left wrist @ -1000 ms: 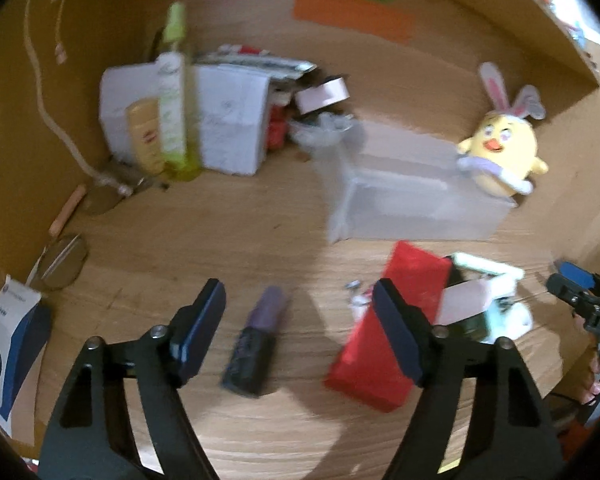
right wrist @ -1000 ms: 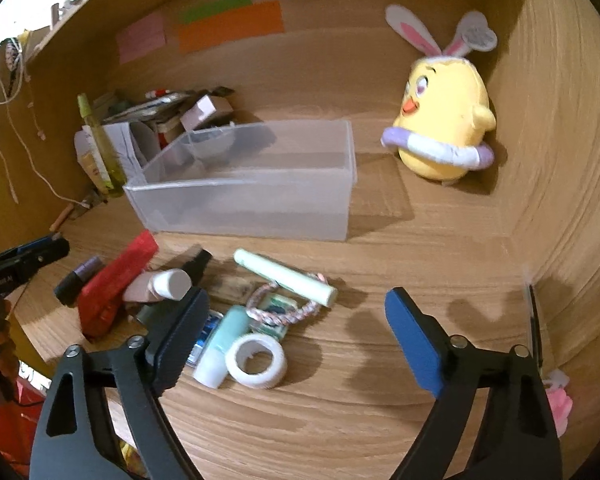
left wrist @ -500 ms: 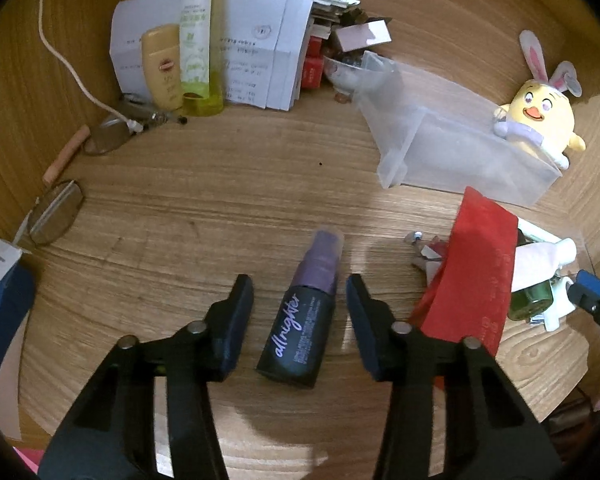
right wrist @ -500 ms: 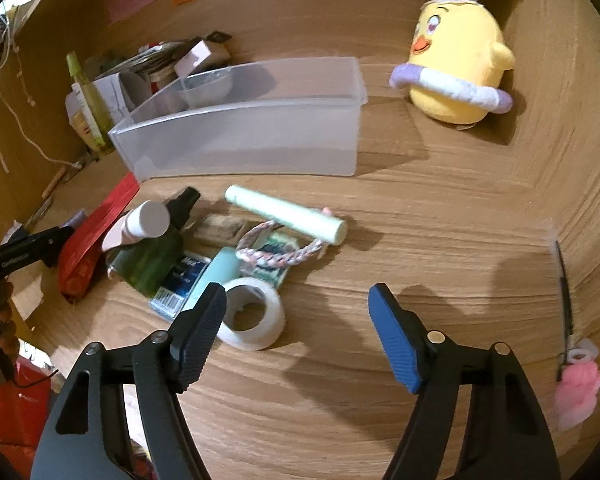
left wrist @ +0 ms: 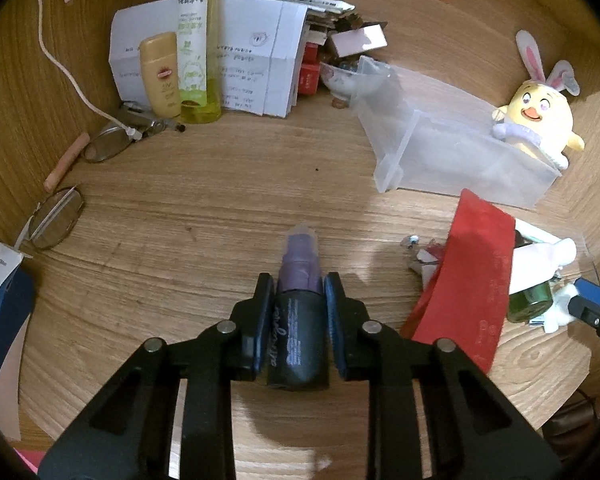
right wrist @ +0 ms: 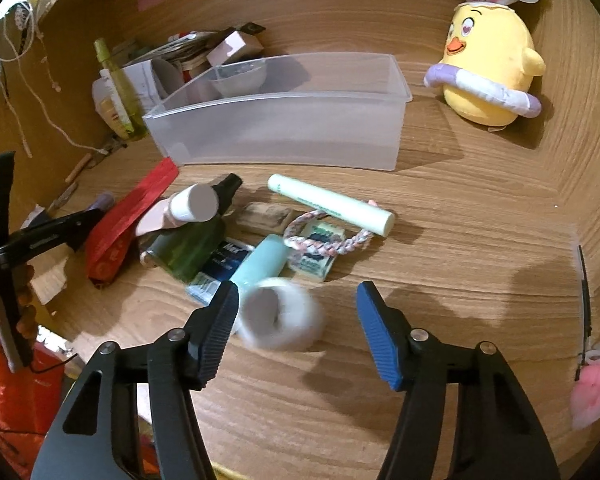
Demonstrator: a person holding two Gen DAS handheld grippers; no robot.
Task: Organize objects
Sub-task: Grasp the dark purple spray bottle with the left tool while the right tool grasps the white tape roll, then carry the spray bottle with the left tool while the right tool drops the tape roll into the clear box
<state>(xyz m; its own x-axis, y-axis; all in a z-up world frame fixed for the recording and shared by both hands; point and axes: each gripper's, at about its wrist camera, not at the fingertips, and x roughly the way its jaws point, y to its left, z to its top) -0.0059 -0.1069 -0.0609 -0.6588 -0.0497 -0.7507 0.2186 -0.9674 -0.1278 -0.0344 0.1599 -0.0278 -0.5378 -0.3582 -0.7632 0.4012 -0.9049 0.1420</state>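
Left hand-held gripper [left wrist: 296, 312] is closing, pads pressing one dark spray bottle [left wrist: 298, 332] lying on the bench [left wrist: 180, 216]. Right hand-held gripper [right wrist: 296, 316] is closing around one white tape roll [right wrist: 280, 314], far pad not touching. Next, likely: lifting both toward the one clear bin [right wrist: 280, 132] beyond.

Readable text is scarce. On the dark spray bottle [left wrist: 298, 332] lying between my left fingers, light script runs along the body; looks like "all nighter", partly hidden. Tan tube [left wrist: 161, 74] at 11 o'clock: "UV" near its base. Tall yellow-green bottle [left wrist: 194, 52] beside it: label print too small to read. White papers [left wrist: 256, 68] behind: printed lines, illegible. Blue packet [right wrist: 224, 262] in the right view's pile: white lettering, unclear.
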